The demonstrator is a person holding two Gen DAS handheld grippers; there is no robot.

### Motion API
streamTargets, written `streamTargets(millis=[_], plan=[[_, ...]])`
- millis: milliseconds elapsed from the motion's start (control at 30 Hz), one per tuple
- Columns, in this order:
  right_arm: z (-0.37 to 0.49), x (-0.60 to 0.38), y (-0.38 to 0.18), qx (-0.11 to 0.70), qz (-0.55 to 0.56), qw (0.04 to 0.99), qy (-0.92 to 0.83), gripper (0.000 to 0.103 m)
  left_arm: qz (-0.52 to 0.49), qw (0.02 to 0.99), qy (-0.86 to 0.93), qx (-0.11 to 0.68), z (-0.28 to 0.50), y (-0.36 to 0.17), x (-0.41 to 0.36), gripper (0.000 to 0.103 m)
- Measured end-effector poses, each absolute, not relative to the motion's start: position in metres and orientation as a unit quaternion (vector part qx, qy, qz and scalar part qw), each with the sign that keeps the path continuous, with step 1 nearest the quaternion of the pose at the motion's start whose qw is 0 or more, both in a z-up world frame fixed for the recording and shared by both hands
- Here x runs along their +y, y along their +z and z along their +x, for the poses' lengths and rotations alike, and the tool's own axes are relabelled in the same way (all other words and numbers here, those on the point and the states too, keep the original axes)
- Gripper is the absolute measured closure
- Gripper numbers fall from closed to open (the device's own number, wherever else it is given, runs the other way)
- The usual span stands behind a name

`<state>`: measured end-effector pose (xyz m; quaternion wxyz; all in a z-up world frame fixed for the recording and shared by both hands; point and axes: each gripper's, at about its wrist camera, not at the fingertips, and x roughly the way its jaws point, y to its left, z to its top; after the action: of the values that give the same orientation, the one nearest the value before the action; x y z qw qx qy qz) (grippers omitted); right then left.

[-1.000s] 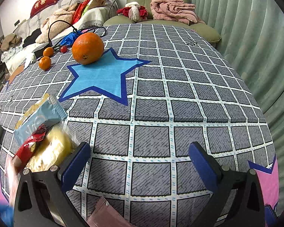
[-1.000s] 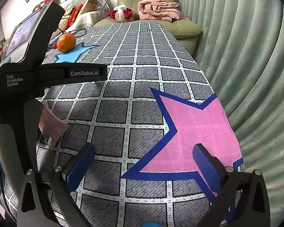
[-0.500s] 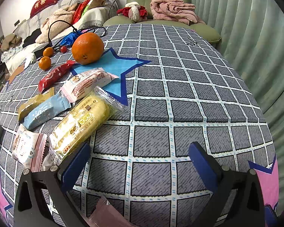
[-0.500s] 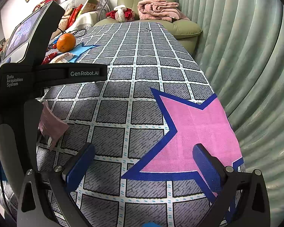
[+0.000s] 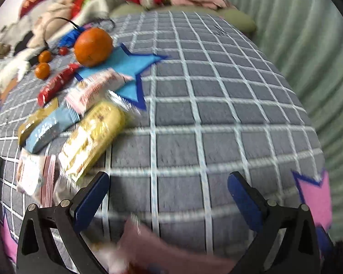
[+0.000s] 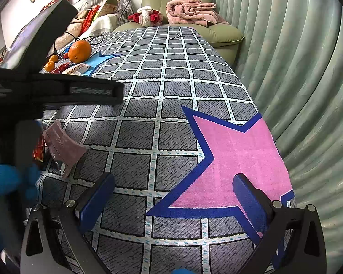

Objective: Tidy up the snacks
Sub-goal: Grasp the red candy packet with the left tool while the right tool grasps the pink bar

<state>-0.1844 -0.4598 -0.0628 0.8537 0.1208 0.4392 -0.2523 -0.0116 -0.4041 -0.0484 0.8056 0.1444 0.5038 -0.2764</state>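
Note:
Several snack packets lie in a loose pile left of my left gripper: a yellow biscuit pack, a light blue bar, a red stick, a pink-and-white pack and a small white-and-pink pouch. A mauve pouch lies blurred just below the open, empty fingers. My right gripper stands open and empty over the pink star; the mauve pouch sits to its left.
A big orange rests on the blue star, with two small oranges behind. The left gripper body and a blue-gloved hand fill the right view's left side. A curtain hangs along the table's right edge.
Snack packets came down onto the table at the left and now lie spread. The left gripper has lifted and tilted, blurring its view. The right gripper has held still.

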Motion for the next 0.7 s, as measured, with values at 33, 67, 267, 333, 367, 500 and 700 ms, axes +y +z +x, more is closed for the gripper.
streamTargets(millis=[33, 67, 267, 333, 367, 500, 700], plan=[[-0.185, -0.460, -0.063, 0.439, 0.121, 0.854, -0.252, 0.000, 0.133, 0.801, -0.293, 0.504, -0.015, -0.041, -0.396, 0.000], [-0.184, -0.460, -0.063, 0.439, 0.121, 0.854, -0.252, 0.000, 0.120, 0.801, -0.302, 0.502, -0.019, -0.032, -0.384, 0.000], [-0.184, -0.460, -0.063, 0.439, 0.121, 0.854, -0.252, 0.000, 0.097, 0.814, -0.269, 0.506, -0.035, -0.011, -0.303, 0.000], [-0.185, -0.459, -0.063, 0.439, 0.121, 0.854, -0.252, 0.000, 0.095, 0.812, -0.250, 0.518, -0.042, -0.017, -0.278, 0.000], [-0.185, -0.459, -0.063, 0.439, 0.121, 0.854, -0.252, 0.000, 0.095, 0.812, -0.242, 0.523, -0.045, -0.021, -0.268, 0.000], [-0.185, -0.459, -0.063, 0.439, 0.121, 0.854, -0.252, 0.000, 0.107, 0.807, -0.220, 0.538, -0.056, -0.043, -0.245, 0.000], [-0.185, -0.459, -0.063, 0.439, 0.121, 0.854, -0.253, 0.000, 0.128, 0.818, -0.209, 0.520, -0.044, -0.051, -0.221, 0.000]])
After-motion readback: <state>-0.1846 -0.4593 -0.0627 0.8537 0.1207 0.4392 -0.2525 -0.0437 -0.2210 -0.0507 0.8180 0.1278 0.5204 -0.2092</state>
